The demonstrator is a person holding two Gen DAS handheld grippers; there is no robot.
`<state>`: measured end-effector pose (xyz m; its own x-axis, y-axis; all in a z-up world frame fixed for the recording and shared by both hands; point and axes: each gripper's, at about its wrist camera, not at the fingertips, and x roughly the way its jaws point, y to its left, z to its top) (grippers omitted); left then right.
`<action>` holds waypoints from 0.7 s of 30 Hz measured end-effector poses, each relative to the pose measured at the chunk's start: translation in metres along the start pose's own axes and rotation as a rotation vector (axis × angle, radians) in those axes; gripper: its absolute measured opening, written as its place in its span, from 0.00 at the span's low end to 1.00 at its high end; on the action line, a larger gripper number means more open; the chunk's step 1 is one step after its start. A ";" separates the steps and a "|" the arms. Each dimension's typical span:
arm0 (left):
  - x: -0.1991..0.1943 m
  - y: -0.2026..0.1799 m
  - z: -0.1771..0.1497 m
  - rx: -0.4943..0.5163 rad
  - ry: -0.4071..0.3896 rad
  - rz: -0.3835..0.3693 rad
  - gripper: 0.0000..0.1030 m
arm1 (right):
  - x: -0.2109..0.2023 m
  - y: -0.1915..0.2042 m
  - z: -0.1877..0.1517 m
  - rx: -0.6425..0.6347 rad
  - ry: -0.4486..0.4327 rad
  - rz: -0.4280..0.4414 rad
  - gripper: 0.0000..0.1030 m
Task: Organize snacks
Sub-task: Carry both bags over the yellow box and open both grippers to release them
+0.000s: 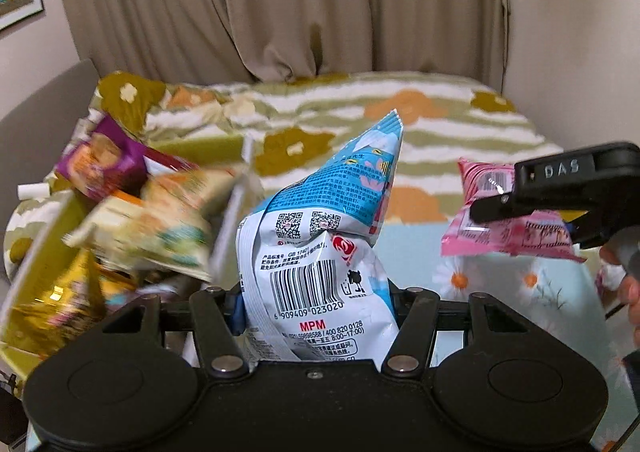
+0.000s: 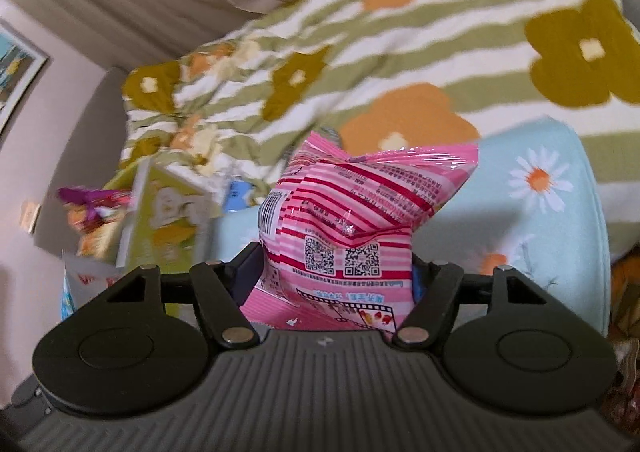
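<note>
A bed with a flowered green-striped blanket (image 1: 352, 112) and a pale blue daisy sheet (image 2: 540, 212). The left gripper (image 1: 316, 308) is clamped on a blue and white snack bag (image 1: 320, 252), which stands up between its fingers above the bed. To its right, the right gripper (image 1: 504, 208) pinches a pink striped snack bag (image 2: 360, 220), also held off the sheet. At the left, a yellow-green box (image 1: 44, 248) holds a blurred heap of other snack packets (image 1: 140, 212), purple, orange and gold.
</note>
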<state>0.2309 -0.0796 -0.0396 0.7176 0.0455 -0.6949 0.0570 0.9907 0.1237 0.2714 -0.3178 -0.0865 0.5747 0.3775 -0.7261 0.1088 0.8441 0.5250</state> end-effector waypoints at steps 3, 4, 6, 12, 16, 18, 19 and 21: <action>-0.023 0.021 0.006 -0.029 -0.034 0.006 0.61 | -0.014 0.031 -0.005 -0.057 -0.019 0.038 0.82; -0.031 0.030 0.007 -0.038 -0.045 0.008 0.61 | -0.019 0.044 -0.008 -0.077 -0.025 0.054 0.82; -0.044 0.047 0.010 -0.051 -0.070 0.014 0.61 | -0.026 0.067 -0.013 -0.110 -0.034 0.082 0.82; -0.074 0.112 0.014 -0.067 -0.130 0.011 0.61 | -0.041 0.142 -0.038 -0.196 -0.079 0.142 0.82; -0.081 0.157 0.011 -0.059 -0.128 -0.009 0.61 | -0.037 0.188 -0.060 -0.207 -0.102 0.151 0.82; -0.079 0.182 0.009 -0.064 -0.121 -0.024 0.61 | -0.033 0.210 -0.071 -0.198 -0.109 0.155 0.82; -0.077 0.194 0.008 -0.063 -0.114 -0.029 0.61 | -0.030 0.221 -0.075 -0.197 -0.112 0.157 0.82; -0.071 0.216 0.004 -0.061 -0.101 -0.038 0.61 | -0.025 0.242 -0.084 -0.202 -0.123 0.147 0.82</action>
<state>0.1952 0.1304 0.0393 0.7822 -0.0025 -0.6230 0.0454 0.9976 0.0530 0.2151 -0.0913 0.0214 0.6682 0.4627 -0.5826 -0.1398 0.8472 0.5125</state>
